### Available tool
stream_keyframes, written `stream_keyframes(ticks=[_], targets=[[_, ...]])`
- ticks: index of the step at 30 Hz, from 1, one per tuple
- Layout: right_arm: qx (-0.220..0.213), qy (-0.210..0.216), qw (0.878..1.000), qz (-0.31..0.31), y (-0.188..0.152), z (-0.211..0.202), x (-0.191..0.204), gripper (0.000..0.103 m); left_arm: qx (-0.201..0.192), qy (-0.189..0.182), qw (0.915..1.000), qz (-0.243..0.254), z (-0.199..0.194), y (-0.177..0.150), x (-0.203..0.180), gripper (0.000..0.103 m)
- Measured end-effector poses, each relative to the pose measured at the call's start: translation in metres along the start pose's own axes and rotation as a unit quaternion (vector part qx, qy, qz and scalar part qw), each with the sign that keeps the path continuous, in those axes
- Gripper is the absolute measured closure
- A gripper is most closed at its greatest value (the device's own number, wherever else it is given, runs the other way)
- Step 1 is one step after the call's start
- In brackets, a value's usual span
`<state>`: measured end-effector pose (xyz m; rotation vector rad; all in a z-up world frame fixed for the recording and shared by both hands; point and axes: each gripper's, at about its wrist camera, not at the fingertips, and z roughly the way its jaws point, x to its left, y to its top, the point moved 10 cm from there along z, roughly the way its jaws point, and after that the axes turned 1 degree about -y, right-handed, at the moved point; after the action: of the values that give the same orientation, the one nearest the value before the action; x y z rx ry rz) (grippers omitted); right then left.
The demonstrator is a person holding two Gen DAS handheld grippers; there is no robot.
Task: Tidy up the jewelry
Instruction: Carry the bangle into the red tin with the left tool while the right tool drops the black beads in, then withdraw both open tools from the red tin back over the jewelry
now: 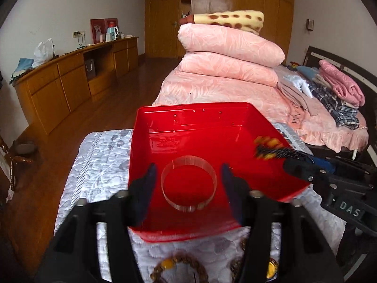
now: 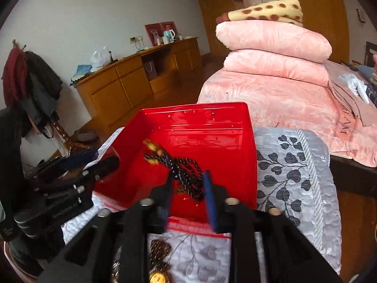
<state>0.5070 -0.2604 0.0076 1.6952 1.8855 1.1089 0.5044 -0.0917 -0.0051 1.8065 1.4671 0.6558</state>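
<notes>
While the left gripper (image 1: 188, 184) stands wide around the clear bangle (image 1: 188, 184) near the front edge of the red tray (image 1: 188, 115), pads not touching it, the right gripper (image 2: 187, 195), narrowly parted, appears to be freeing the black beaded cord (image 2: 181, 172) near the tray's right edge. Best let both pieces settle before withdrawing, so nothing snags.

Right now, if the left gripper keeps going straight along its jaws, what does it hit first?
Most likely the clear bangle, which sits centred ahead of the open left gripper, lying in the red tray. Depth is uncertain, so it may meet the tray floor.
</notes>
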Motion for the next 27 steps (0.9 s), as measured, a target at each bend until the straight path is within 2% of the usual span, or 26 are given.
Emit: stream_keyframes(ticks=[2,5,10,15,19,23,27], targets=[[-0.008,-0.004,1.000,-0.005,0.002,-0.001,-0.002,0.067,-0.004,0.004,1.0000,0.002,0.000,-0.001,0.003,0.034],[-0.018,-0.015,1.000,-0.002,0.003,-0.008,-0.008,0.057,-0.015,0.009,0.9998,0.002,-0.008,-0.001,0.008,0.026],[-0.044,-0.019,0.999,0.007,-0.004,-0.037,-0.012,0.051,-0.042,0.022,0.9989,0.007,-0.039,-0.004,0.012,0.015],[-0.059,-0.022,0.998,0.007,-0.033,-0.069,-0.004,0.048,-0.050,0.023,0.9985,0.001,-0.079,-0.032,0.011,0.012],[-0.052,-0.023,0.998,0.015,-0.068,-0.085,0.005,0.041,-0.027,0.020,0.9994,-0.009,-0.097,-0.070,0.008,0.008],[-0.020,-0.027,0.999,0.027,-0.111,-0.091,0.012,0.033,0.022,0.015,0.9993,-0.025,-0.101,-0.115,0.007,0.006],[0.012,-0.039,0.999,0.025,-0.142,-0.090,0.017,0.020,0.058,0.017,0.9978,-0.028,-0.099,-0.150,0.009,0.006]])
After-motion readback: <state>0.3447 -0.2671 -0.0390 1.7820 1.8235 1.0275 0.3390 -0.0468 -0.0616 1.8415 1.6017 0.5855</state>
